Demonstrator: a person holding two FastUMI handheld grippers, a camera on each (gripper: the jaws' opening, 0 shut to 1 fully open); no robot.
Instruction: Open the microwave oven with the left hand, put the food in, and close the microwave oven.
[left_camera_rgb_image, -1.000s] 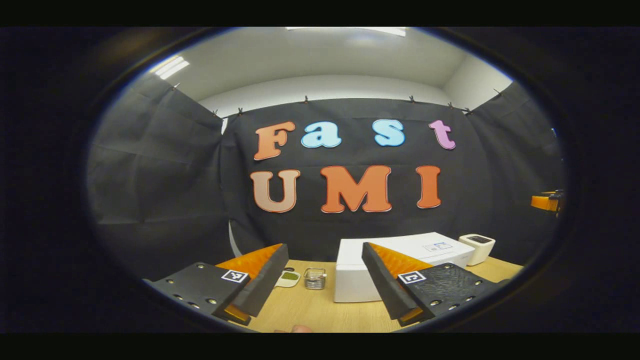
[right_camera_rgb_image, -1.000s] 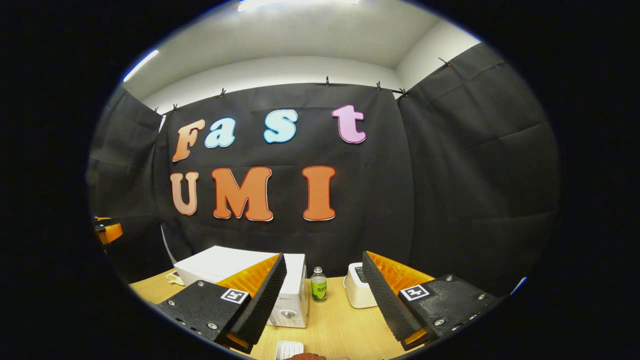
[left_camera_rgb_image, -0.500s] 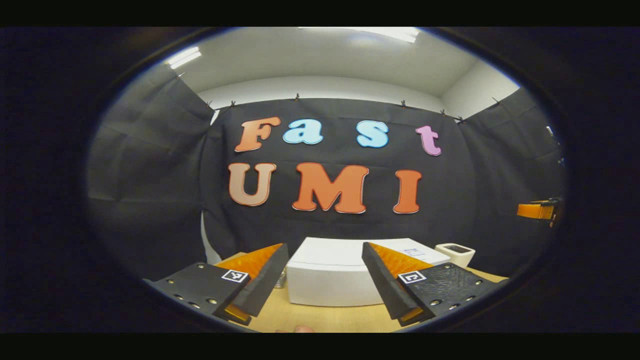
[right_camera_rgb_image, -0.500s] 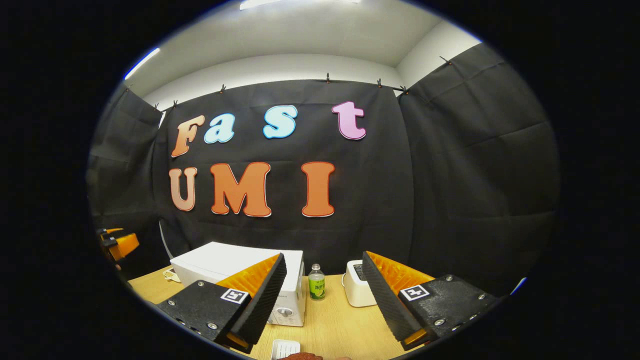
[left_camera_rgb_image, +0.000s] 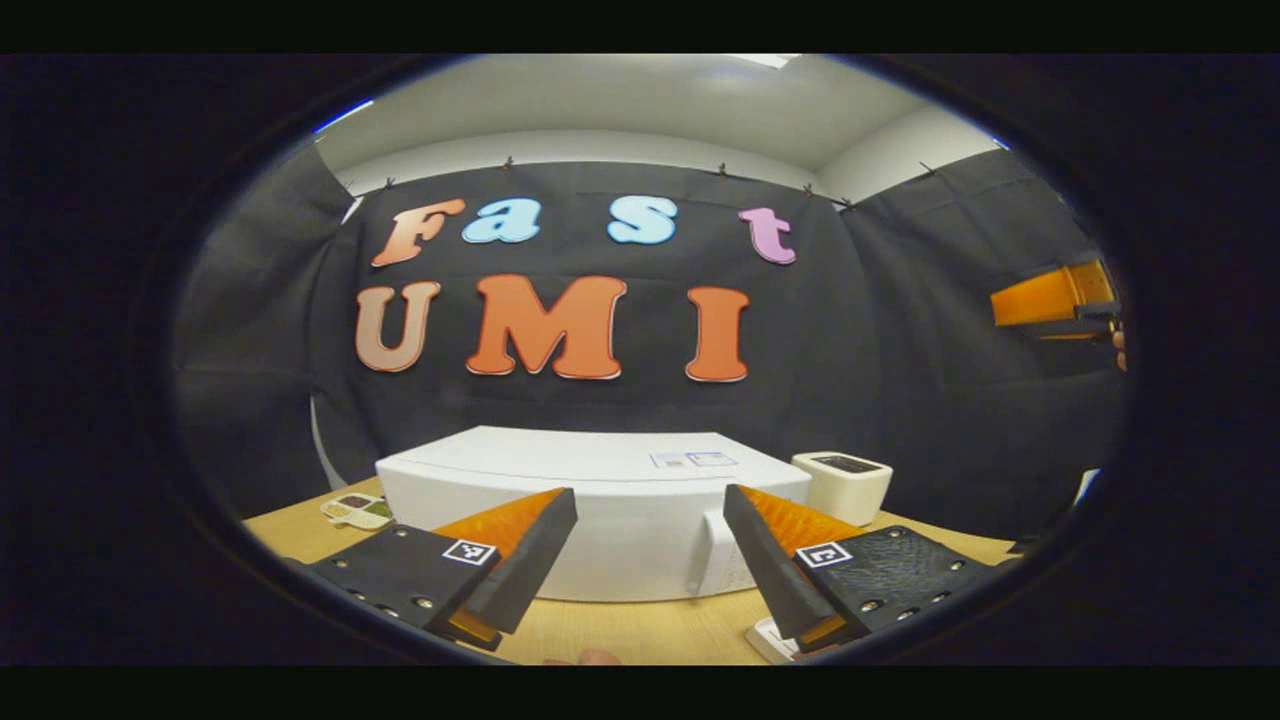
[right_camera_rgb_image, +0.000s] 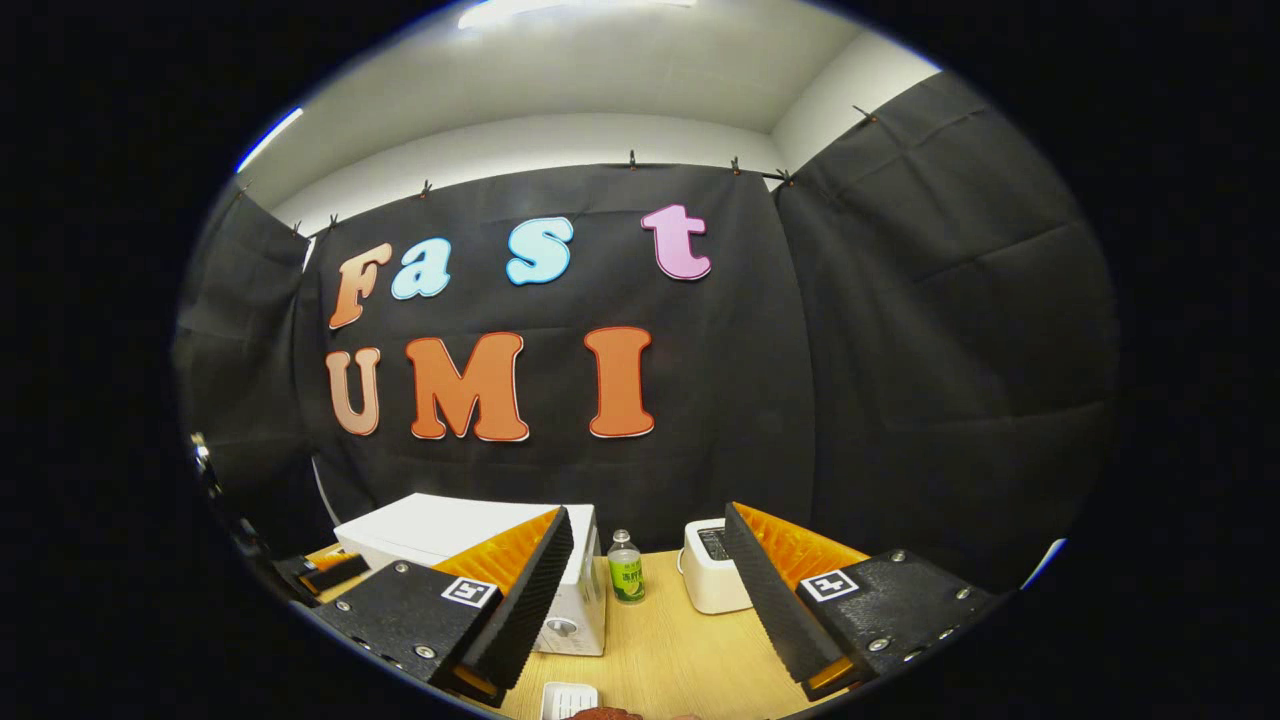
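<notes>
Fingers of the left gripper stand wide apart and hold nothing, framing the front of the microwave oven just beyond them; judging from this line-up, the gripper is set to reach for the door, with the pale vertical handle sitting close to its right finger. The door looks shut. The oven is a plain white box with a flat top and small stickers near its far right corner, standing on the wooden surface against the booth's black cloth wall. To its left lies a small dish; to its right, a white toaster.

The right gripper is likewise spread wide and empty, held back on the oven's right side, probably waiting for its turn with the food. Past it stand a green-labelled bottle between oven and toaster, and a small white tray at the near edge.
</notes>
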